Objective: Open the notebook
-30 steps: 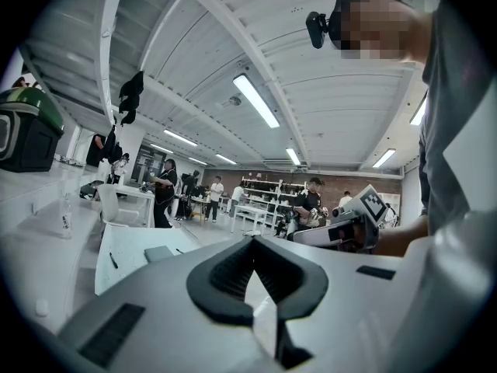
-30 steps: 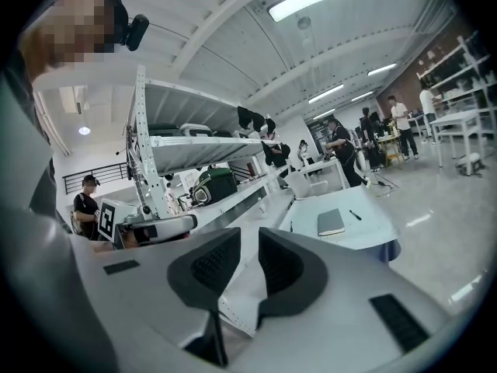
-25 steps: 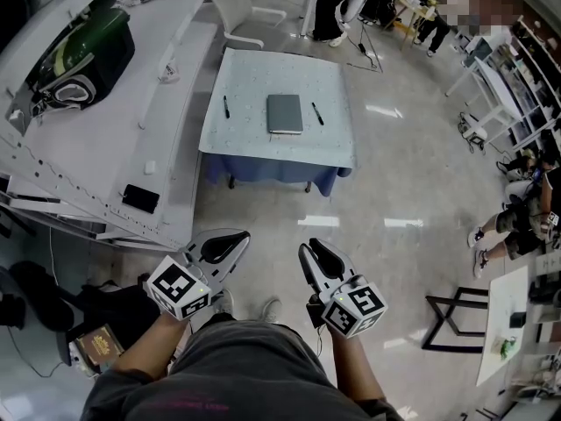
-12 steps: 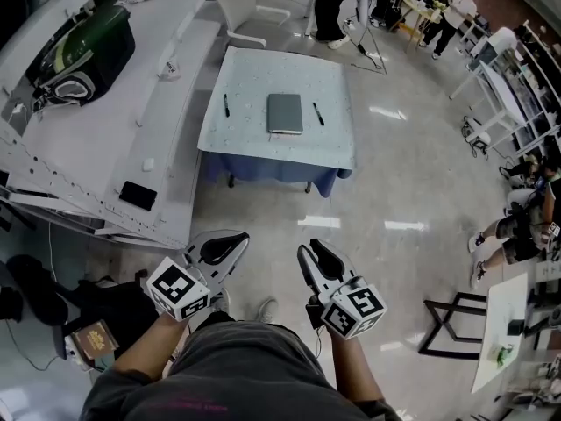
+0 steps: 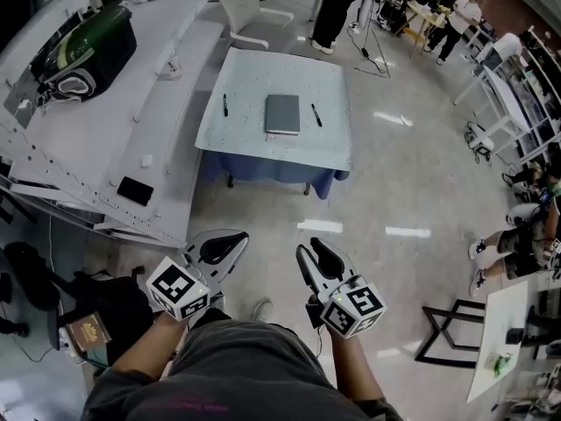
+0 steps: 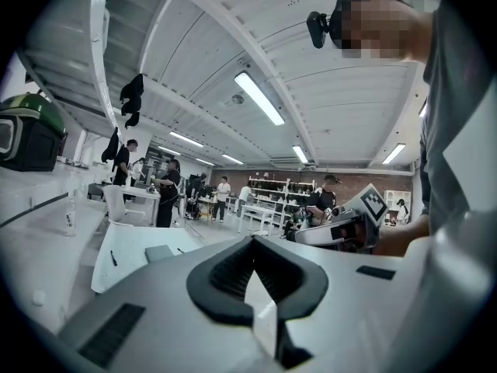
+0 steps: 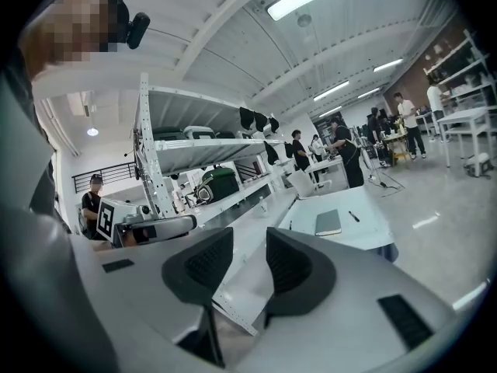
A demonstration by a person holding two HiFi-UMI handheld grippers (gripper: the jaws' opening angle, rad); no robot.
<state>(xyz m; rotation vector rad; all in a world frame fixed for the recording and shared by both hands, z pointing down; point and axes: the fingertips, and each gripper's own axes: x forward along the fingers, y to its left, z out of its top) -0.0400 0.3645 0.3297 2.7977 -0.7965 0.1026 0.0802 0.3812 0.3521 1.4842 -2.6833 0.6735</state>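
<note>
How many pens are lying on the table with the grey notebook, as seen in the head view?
2. The left pen lies on the table to the left of the closed notebook, the right pen to its right. Neither touches it. None seems hidden.

Dark grey T-shirt [image 5: 235, 371]; white, black-padded left gripper [image 5: 242, 236] and right gripper [image 5: 308, 246].

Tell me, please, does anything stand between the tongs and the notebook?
Nothing visible does. Only floor and the near edge of the table lie between the left tongs, the right tongs, whose empty jaws have just been opening, and the closed notebook; both pens lie beside it, apart.
</note>
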